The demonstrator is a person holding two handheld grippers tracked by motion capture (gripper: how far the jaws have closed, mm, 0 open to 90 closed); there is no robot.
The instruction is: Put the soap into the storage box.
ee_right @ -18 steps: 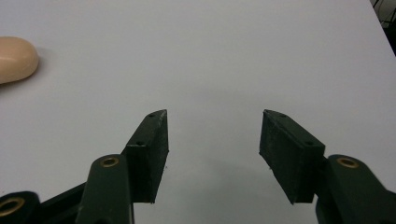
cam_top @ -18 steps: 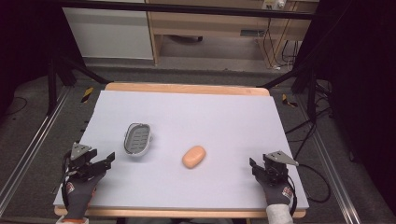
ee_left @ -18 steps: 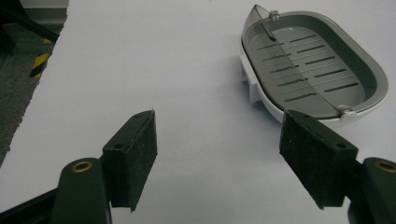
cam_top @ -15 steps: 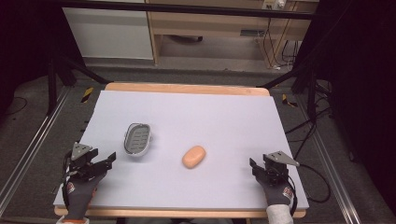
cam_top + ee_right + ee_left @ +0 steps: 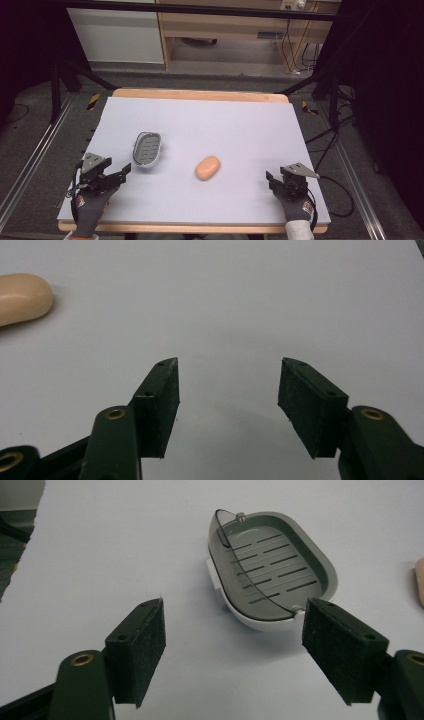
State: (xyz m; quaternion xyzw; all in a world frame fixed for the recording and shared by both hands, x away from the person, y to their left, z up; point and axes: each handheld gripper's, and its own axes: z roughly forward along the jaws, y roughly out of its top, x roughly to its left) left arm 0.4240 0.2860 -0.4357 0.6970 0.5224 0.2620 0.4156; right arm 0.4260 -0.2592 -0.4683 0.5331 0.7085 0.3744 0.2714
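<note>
Table (image 5: 200, 125): a pale lilac sheet is laid over a wooden top; the wooden edge is seen along the far and near sides in the high view. In both gripper views the sheet is seen only as plain background.

Surroundings: dark floor, floor rails and cables are recorded around the table in the high view, with a wooden shelf unit (image 5: 225, 25) beyond it.

Soap dish (image 5: 148, 148): a grey oval dish with a white outer shell is seen on the left half of the sheet, just ahead of the left gripper. The slotted floor and a small hinged tab at the far rim are made out in the left gripper view (image 5: 272, 570); from above these are too small to tell.

Soap (image 5: 207, 168): a peach oval bar is seen lying flat on the sheet near the middle, between the two grippers and apart from the dish. Its rounded end is caught at the left edge of the right gripper view (image 5: 22, 297), and a sliver at the right edge of the left gripper view.

Left gripper (image 5: 122, 172): held low at the near left; jaws spread wide, nothing between the pads, the dish lying beyond them (image 5: 232, 652).

Right gripper (image 5: 270, 179): held low at the near right, well apart from the soap; jaws parted, nothing gripped, bare sheet between them (image 5: 227, 400).
</note>
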